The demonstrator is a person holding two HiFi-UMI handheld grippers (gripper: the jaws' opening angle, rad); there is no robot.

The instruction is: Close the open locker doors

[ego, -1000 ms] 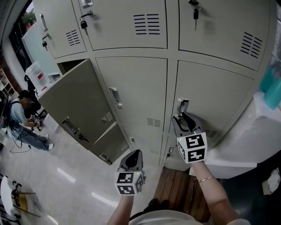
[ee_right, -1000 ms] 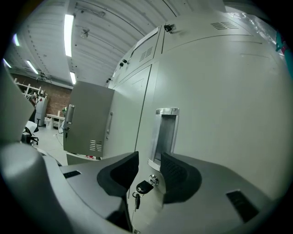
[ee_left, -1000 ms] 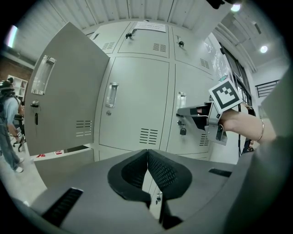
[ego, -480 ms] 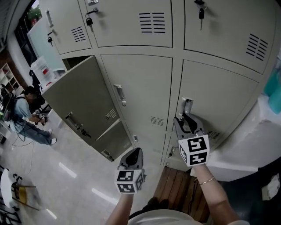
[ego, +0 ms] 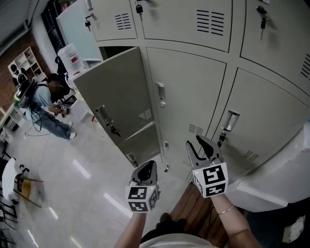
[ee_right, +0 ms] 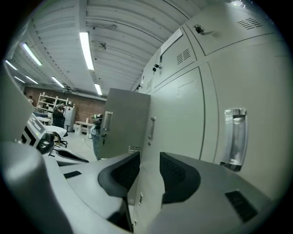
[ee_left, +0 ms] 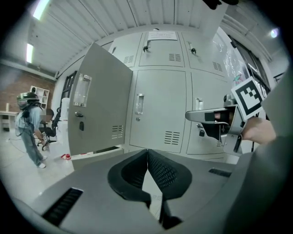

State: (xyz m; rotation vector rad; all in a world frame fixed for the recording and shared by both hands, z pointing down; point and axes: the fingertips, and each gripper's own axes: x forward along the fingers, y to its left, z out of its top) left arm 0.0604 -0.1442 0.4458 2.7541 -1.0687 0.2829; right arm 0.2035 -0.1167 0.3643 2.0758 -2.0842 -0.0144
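Note:
A bank of beige lockers fills the head view. One middle-row door (ego: 118,94) stands swung open to the left, and a lower door (ego: 141,144) beneath it is open too. That upper open door (ee_left: 98,100) shows ahead in the left gripper view, and the same door (ee_right: 123,121) lies left of centre in the right gripper view. My right gripper (ego: 203,147) is open and empty, just below-left of a closed door's chrome handle (ego: 230,120) and apart from it. My left gripper (ego: 146,170) is shut on nothing, held low in front of the lockers.
A person with a backpack (ego: 46,101) stands on the shiny floor at left, near a water jug (ego: 72,58). A chair (ego: 24,186) is at the lower left. A white covered surface (ego: 276,179) juts out at right. Keys (ego: 139,7) hang in upper locks.
The right gripper has drawn back from the chrome handle it was at, moving down and left. The head view has swung left, bringing the open doors toward the middle.

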